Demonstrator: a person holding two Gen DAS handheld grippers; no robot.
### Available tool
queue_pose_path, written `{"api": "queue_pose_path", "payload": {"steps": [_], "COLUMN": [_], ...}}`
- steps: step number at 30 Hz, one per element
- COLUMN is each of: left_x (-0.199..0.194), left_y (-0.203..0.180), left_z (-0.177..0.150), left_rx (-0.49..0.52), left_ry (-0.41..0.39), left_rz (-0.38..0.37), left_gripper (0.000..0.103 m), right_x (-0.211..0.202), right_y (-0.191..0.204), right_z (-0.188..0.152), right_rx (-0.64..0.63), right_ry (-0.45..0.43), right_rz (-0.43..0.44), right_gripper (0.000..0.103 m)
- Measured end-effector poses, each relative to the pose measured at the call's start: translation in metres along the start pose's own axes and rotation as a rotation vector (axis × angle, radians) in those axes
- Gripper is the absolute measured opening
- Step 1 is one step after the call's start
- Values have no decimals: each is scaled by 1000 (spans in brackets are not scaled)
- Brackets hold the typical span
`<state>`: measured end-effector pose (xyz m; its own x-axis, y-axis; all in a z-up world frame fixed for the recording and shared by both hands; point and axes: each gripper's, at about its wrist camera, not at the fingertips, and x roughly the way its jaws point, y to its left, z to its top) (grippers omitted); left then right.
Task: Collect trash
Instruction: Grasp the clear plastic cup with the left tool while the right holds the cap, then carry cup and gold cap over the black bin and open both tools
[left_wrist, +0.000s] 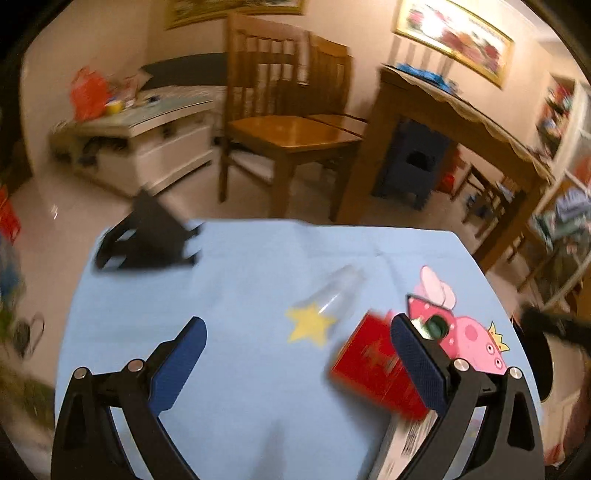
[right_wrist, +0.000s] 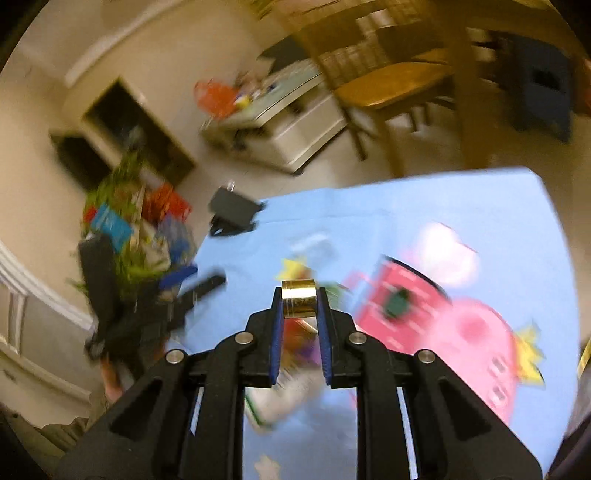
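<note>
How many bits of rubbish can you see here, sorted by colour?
Red: 1, the red carton lying on the blue cloth.
Clear: 1, the clear plastic cup on its side.
Gold: 1, the gold cylinder pinched in the right gripper.
Total: 3. Blur may hide more.

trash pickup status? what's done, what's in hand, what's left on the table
Nothing visibly binned; no bin in view. In hand: right gripper is clamped on a small gold cylinder. Left gripper is open, empty. Left: red box and clear plastic cup on the blue tablecloth.
</note>
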<state>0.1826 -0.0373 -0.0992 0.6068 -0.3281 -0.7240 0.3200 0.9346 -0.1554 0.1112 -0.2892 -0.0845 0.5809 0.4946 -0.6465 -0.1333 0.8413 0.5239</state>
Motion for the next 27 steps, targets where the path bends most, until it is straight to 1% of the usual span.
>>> {"api": "queue_pose_path", "payload": {"steps": [2, 3, 5, 7, 8, 9, 10, 11, 12, 13, 14, 16, 18, 20, 22, 23, 25, 26, 27], "left_x": [20, 32, 58, 79, 86, 98, 105, 114, 118, 123, 125, 124, 117, 103, 80, 71, 42, 25, 16], "left_y": [-13, -21, -35, -47, -51, -55, -55, -54, -52, -49, -45, -40, -33, -24, -14, -12, -13, -18, -21], "left_z": [15, 23, 35, 39, 38, 36, 35, 32, 30, 26, 23, 22, 23, 27, 30, 31, 27, 22, 20], "left_rx": [25, 45, 83, 147, 170, 199, 206, 203, 197, 188, 176, 145, 102, 41, -32, -48, -63, -59, -55], "left_ry": [31, 53, 99, 146, 165, 201, 225, 265, 288, 313, 320, 311, 294, 255, 197, 175, 109, 74, 57], "left_rz": [2, -6, 19, 34, 54, 73, 74, 64, 60, 67, 72, 77, 100, 90, 99, 108, 145, 160, 161], "left_gripper": [96, 96, 96, 95, 90, 82, 77, 71, 63, 57, 56, 55, 55, 55, 55, 55, 55, 55, 55], "right_x": [-23, -29, -42, -48, -52, -55, -58, -60, -62, -66, -67, -77, -78, -82, -90, -94, -103, -112, -119], "right_y": [-35, -45, -71, -86, -94, -99, -100, -102, -103, -104, -105, -108, -108, -109, -113, -115, -123, -128, -132], "right_z": [-16, -21, -30, -33, -34, -37, -39, -39, -38, -37, -35, -35, -34, -34, -36, -37, -38, -40, -43], "right_rx": [73, 95, 143, 170, 182, 191, 197, 200, 202, 205, 206, 211, 214, 217, 214, 214, 216, 218, 223], "right_ry": [-35, -45, -70, -88, -98, -105, -109, -112, -118, -127, -132, -153, -168, -182, -198, -207, -229, -246, -257], "right_rz": [17, 24, 38, 52, 61, 66, 72, 76, 81, 86, 89, 94, 97, 85, 49, 25, -32, -77, -103], "right_gripper": [17, 17, 17, 17, 17, 17, 17, 17, 17, 17, 17, 17, 17, 17, 17, 17, 17, 17, 17]}}
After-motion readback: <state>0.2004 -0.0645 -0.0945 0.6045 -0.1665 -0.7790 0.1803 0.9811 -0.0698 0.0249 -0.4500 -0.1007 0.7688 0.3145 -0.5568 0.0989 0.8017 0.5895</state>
